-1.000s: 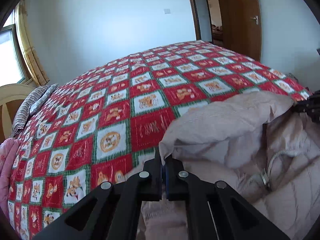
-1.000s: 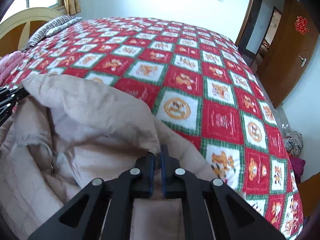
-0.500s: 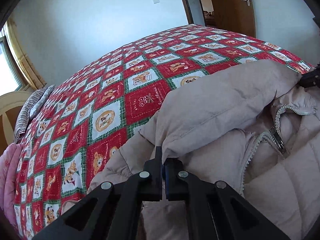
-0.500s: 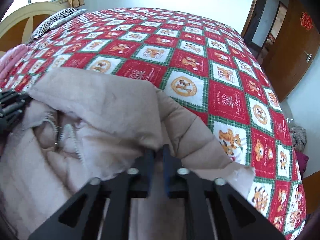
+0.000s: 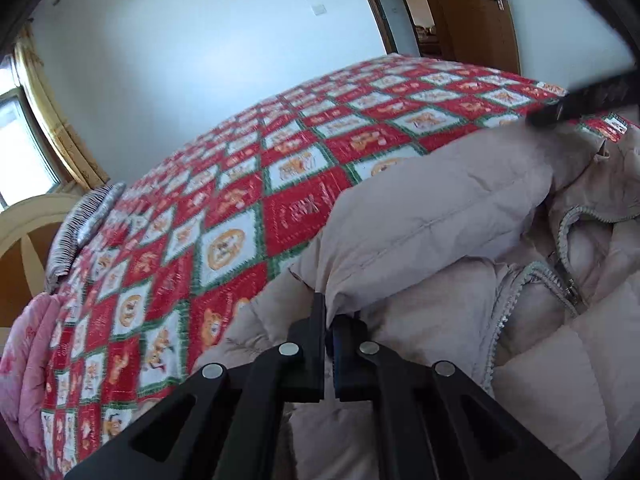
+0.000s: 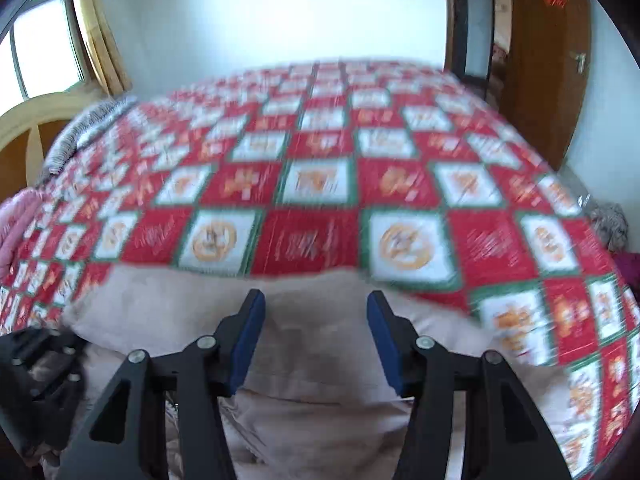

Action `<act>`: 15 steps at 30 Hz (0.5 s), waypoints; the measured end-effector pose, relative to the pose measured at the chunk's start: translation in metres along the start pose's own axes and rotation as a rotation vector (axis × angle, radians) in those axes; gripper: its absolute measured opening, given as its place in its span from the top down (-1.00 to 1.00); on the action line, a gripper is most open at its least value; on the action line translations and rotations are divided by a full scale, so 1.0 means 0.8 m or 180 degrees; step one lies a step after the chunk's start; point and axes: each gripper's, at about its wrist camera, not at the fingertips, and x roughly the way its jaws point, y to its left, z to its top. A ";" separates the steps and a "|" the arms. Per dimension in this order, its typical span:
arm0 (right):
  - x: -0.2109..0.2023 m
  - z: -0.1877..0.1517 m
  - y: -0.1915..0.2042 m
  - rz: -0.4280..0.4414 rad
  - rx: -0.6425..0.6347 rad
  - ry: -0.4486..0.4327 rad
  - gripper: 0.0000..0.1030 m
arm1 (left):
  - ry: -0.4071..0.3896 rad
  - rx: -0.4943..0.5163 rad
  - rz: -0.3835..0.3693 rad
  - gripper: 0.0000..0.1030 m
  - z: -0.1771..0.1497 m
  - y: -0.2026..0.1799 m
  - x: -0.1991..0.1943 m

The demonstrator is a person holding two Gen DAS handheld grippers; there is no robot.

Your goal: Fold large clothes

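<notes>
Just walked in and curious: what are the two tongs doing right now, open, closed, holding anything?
Left tongs: closed, pinching a fold of the beige padded jacket.
Right tongs: open, jaws have just been opening; jacket lies below them, not gripped.

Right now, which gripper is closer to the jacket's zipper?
Left. The left gripper is clamped on the jacket fold just beside the zipper. The right gripper, jaws just opened, hovers over the folded part with no zipper visible near it.
</notes>
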 end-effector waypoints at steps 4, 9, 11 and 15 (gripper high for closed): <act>0.013 -0.019 0.011 -0.0096 -0.0217 0.0080 -0.09 | -0.0329 0.0017 -0.0085 0.91 0.010 0.002 -0.066; 0.014 -0.026 0.002 -0.0057 -0.0200 0.0107 -0.09 | -0.0648 -0.0375 -0.0071 -0.78 0.057 0.017 -0.095; 0.012 -0.028 0.001 -0.0049 -0.0188 0.0107 -0.09 | -0.0786 -0.0552 0.0025 -0.82 0.079 0.017 -0.083; 0.005 -0.028 -0.005 -0.0026 -0.0111 0.0026 -0.09 | -0.0343 -0.0705 0.0080 -0.82 0.111 0.005 -0.010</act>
